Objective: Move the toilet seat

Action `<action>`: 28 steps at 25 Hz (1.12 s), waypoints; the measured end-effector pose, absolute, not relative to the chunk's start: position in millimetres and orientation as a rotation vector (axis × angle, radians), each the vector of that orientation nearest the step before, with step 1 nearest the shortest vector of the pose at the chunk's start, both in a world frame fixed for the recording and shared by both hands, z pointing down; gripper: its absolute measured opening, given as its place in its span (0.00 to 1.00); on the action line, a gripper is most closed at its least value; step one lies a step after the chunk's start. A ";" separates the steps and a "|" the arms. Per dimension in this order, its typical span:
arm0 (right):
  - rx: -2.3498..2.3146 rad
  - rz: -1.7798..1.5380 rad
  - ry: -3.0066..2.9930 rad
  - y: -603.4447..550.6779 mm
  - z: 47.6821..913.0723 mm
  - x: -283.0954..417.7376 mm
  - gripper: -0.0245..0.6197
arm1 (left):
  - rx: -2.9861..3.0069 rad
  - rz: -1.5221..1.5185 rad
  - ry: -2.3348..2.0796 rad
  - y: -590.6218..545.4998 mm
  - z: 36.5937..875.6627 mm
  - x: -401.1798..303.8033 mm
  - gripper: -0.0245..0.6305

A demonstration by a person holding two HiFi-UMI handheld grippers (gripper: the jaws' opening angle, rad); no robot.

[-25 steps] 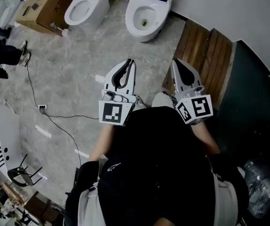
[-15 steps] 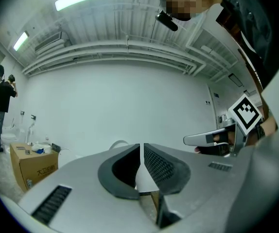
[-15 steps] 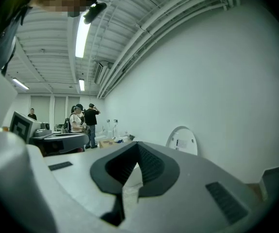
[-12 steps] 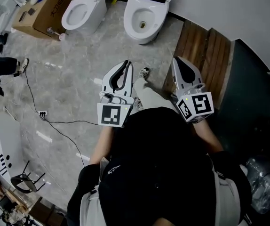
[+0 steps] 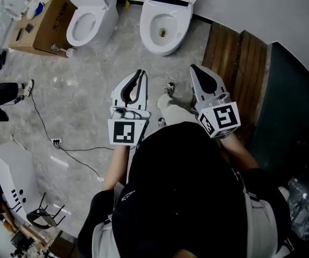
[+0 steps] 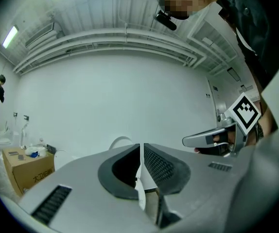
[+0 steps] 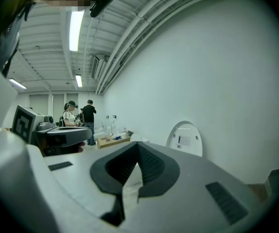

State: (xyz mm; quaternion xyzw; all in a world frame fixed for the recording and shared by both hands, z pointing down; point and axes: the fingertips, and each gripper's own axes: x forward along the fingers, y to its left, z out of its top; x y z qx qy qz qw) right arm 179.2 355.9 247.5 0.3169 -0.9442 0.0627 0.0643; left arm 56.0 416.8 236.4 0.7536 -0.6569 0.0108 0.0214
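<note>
Both white ceramic toilets sit fuller in the upper part of the head view than a second ago: the person has stepped toward them, so the approach is under way, with no contact yet. The white oval toilet seat (image 5: 165, 43) lies upper centre, well ahead of the left gripper (image 5: 140, 74) and right gripper (image 5: 195, 69), both with jaws together and empty. Only the right gripper view shows its lid (image 7: 185, 139) upright against the wall
</note>
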 end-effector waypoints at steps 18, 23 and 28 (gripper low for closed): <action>1.068 0.171 -2.871 201.8 233.2 141.4 0.05 | 2.469 0.050 -1.933 248.5 220.2 33.0 0.09; 1.142 0.185 -2.829 184.6 238.3 152.4 0.05 | 2.532 0.074 -1.851 223.1 223.9 39.5 0.09; 1.236 0.182 -2.771 181.5 241.6 158.3 0.05 | 2.598 0.066 -1.748 204.3 226.1 40.6 0.09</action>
